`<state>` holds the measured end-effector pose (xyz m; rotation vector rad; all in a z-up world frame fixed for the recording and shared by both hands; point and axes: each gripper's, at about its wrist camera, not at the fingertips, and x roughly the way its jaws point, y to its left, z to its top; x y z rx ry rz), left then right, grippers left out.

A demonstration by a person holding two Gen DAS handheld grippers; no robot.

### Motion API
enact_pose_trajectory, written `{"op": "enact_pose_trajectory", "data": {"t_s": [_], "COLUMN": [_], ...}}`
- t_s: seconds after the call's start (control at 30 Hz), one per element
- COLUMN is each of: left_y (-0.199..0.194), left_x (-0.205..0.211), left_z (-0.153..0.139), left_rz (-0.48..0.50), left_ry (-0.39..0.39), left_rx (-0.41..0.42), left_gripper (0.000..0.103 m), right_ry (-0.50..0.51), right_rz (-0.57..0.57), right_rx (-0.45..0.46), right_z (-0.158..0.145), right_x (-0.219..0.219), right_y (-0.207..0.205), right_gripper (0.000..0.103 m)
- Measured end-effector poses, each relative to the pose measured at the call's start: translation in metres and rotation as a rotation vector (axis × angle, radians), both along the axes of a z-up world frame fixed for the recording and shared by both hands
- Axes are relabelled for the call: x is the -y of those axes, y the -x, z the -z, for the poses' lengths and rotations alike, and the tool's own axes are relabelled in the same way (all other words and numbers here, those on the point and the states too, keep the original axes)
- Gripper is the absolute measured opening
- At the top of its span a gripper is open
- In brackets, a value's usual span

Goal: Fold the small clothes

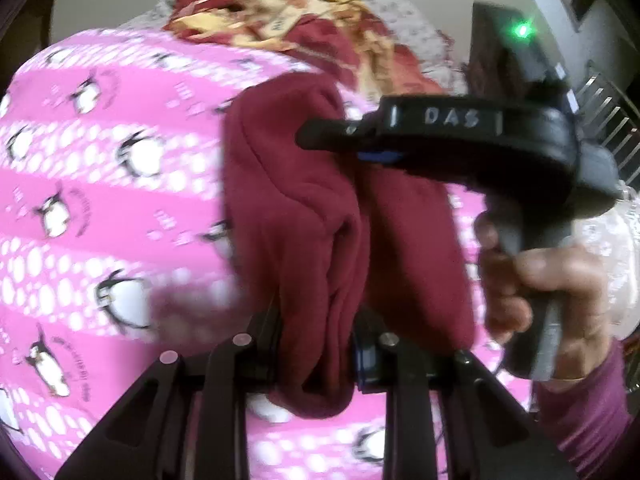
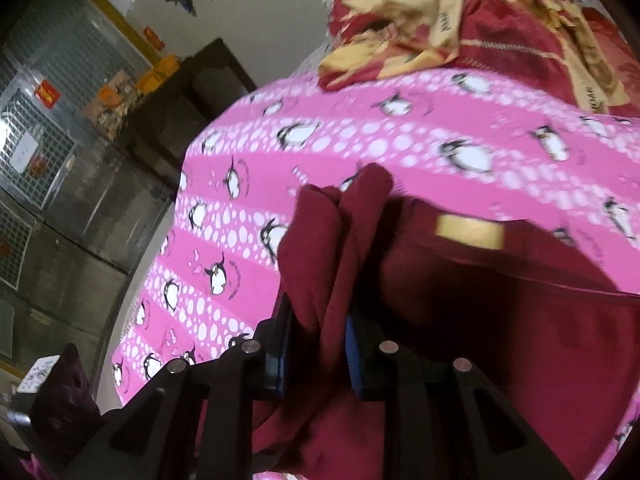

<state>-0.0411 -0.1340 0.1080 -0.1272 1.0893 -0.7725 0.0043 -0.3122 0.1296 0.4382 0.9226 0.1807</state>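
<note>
A small maroon garment [image 1: 304, 208] hangs bunched above a pink penguin-print bedsheet [image 1: 100, 184]. My left gripper [image 1: 316, 356] is shut on a fold of it, the cloth pinched between the jaws. My right gripper [image 1: 360, 136] shows in the left wrist view from the side, clamped on the garment's upper part. In the right wrist view my right gripper [image 2: 316, 356] is shut on a gathered edge of the maroon garment [image 2: 500, 320], which has a tan label [image 2: 470, 232] and spreads to the right over the sheet [image 2: 360, 140].
A crumpled red and yellow blanket [image 1: 280, 12] lies at the far end of the bed; it also shows in the right wrist view [image 2: 480, 20]. A dark cabinet [image 2: 192, 92] and a metal grille door [image 2: 40, 120] stand left of the bed.
</note>
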Motion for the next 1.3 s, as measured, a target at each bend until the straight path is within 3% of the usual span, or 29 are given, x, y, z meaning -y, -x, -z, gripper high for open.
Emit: {"op": "enact_pose_trajectory", "data": {"t_s": [0.2,0.37,0.57,0.77,0.87,0.9,1.0,1.03,1.17,1.27,1.3], "left_y": [0.022,0.042,0.067,0.08,0.083,0.083,0.082,0.081,0.063,0.046,0.043], "left_x": [0.061,0.112,0.157,0.185,0.179,0.174,0.147,0.137,0.104,0.094,0.093], "left_z": [-0.019,-0.014,0.002,0.023,0.017,0.013,-0.005,-0.011,-0.015,0.004,0.011], "left_rz": [0.111,0.187,0.26,0.325,0.368,0.373,0.366,0.36,0.269,0.208,0.195], "left_ry": [0.025,0.011,-0.025,-0.092,-0.064,-0.056,-0.044,-0.047,-0.086,-0.149,-0.153], "left_rx": [0.025,0.031,0.02,0.022,-0.006,-0.013,0.03,0.051,0.129,0.088,0.065], "left_gripper": [0.025,0.025,0.025,0.029,0.051,0.059,0.064,0.065,0.069,0.069,0.069], "right_ry": [-0.016,-0.029,-0.086,-0.118,-0.167,-0.179,-0.226,-0.22,-0.241,-0.224,-0.18], "right_rz": [0.101,0.181,0.29,0.367,0.392,0.395,0.375,0.376,0.351,0.307,0.302], "right_rx": [0.04,0.041,0.005,-0.06,-0.051,-0.045,-0.008,-0.002,0.014,-0.006,-0.023], "right_z": [-0.017,-0.011,0.022,0.06,0.066,0.064,0.055,0.052,0.046,0.052,0.054], "right_x": [0.056,0.103,0.156,0.178,0.18,0.179,0.174,0.17,0.155,0.138,0.131], "right_y": [0.041,0.077,0.121,0.135,0.143,0.147,0.165,0.172,0.189,0.186,0.184], "right_gripper": [0.025,0.024,0.023,0.023,0.029,0.036,0.07,0.073,0.074,0.074,0.058]}}
